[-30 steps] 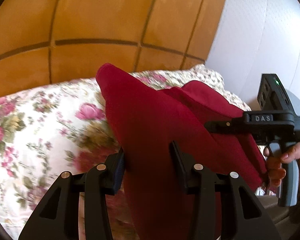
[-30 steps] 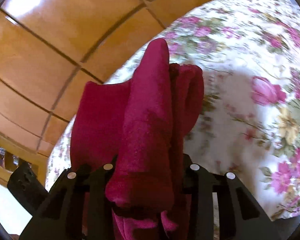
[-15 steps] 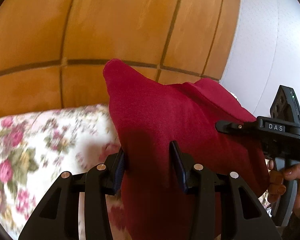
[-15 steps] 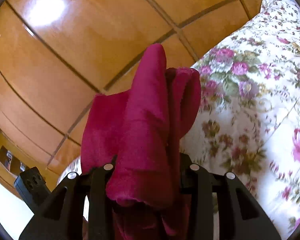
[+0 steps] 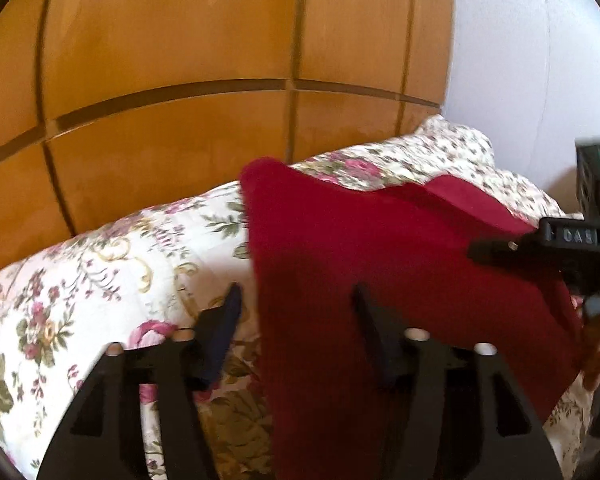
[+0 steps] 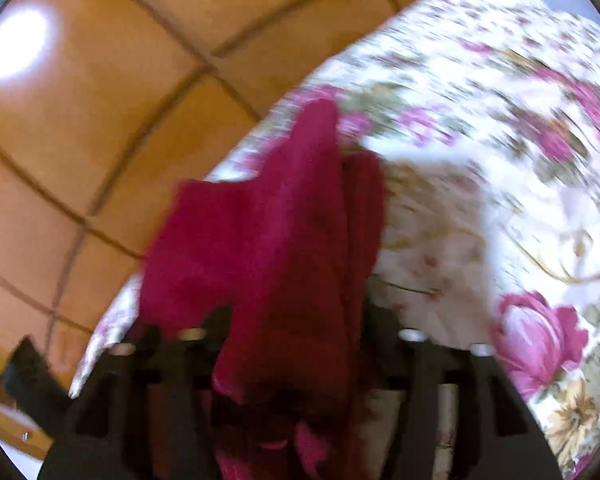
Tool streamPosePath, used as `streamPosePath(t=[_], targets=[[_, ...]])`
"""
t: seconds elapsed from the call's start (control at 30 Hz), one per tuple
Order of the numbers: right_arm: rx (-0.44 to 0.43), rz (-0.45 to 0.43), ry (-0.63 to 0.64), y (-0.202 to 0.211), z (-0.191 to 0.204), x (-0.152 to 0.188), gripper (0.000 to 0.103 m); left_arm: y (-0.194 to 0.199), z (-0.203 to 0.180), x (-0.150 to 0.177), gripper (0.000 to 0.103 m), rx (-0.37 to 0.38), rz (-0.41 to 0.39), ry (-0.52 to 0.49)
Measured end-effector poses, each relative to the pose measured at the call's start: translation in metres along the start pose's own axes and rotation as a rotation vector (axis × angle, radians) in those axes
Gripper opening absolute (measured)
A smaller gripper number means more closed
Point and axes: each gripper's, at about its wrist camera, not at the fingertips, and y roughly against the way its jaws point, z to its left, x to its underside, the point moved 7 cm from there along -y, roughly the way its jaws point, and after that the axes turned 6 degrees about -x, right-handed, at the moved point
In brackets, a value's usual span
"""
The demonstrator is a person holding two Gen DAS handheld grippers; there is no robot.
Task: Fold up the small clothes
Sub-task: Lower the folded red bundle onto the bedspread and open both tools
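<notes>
Black jaws of the left gripper [image 5: 296, 312] have just been opening; the dark red garment [image 5: 380, 264] lies between them, clear of the left pad. The right gripper [image 6: 296, 320] jaws have likewise just been opening, the bunched garment loose between them. Beyond, the garment rests on the floral bedspread [image 5: 100, 264]. Behind the garment stands the orange wooden headboard [image 5: 180, 80].
</notes>
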Motion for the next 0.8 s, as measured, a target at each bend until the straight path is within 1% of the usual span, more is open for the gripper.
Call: streamPosePath(t=[0.03, 0.07, 0.1, 0.13, 0.2, 0.23, 0.27, 0.33, 0.37, 0.47, 0.53, 0.6, 0.63, 0.7, 0.8], targets=[[-0.004, 0.004, -0.046, 0.003, -0.008, 0.000, 0.087, 0.000, 0.003, 0.001, 0.070, 0.011, 0.005, 0.021], [-0.014, 0.002, -0.068, 0.006, -0.011, 0.000, 0.088, -0.001, 0.011, 0.003, 0.078, 0.026, 0.019, 0.062], [-0.022, -0.001, -0.086, 0.012, -0.014, -0.001, 0.092, -0.001, 0.018, 0.005, 0.085, 0.030, 0.028, 0.093], [-0.020, -0.004, -0.096, 0.017, -0.015, -0.001, 0.097, 0.000, 0.025, 0.007, 0.086, 0.034, 0.034, 0.131], [-0.021, -0.019, -0.109, 0.030, -0.015, -0.001, 0.100, 0.011, 0.032, 0.015, 0.086, 0.049, 0.032, 0.180], [-0.018, -0.027, -0.114, 0.035, -0.016, -0.001, 0.101, 0.016, 0.032, 0.018, 0.086, 0.048, 0.026, 0.188], [-0.011, -0.034, -0.120, 0.043, -0.016, 0.001, 0.101, 0.023, 0.032, 0.022, 0.086, 0.045, 0.020, 0.193], [0.015, -0.019, -0.121, 0.056, -0.016, 0.009, 0.101, 0.037, 0.030, 0.030, 0.086, 0.029, 0.015, 0.193], [0.025, -0.012, -0.123, 0.060, -0.014, 0.011, 0.101, 0.044, 0.029, 0.035, 0.090, 0.013, 0.020, 0.189], [0.047, -0.003, -0.106, 0.072, -0.014, 0.022, 0.101, 0.061, 0.025, 0.048, 0.090, -0.040, 0.022, 0.165], [0.098, -0.009, -0.069, 0.084, -0.010, 0.029, 0.101, 0.075, 0.021, 0.053, 0.090, -0.081, 0.006, 0.147], [0.154, -0.013, -0.026, 0.095, -0.006, 0.036, 0.101, 0.086, 0.018, 0.057, 0.094, -0.116, -0.008, 0.125], [0.174, -0.022, 0.004, 0.102, -0.001, 0.040, 0.101, 0.092, 0.016, 0.060, 0.094, -0.134, -0.010, 0.117], [0.191, -0.052, 0.059, 0.115, 0.009, 0.047, 0.101, 0.104, 0.013, 0.065, 0.098, -0.162, -0.012, 0.110], [0.194, -0.079, 0.112, 0.131, 0.027, 0.063, 0.101, 0.114, 0.010, 0.073, 0.099, -0.185, 0.003, 0.115]])
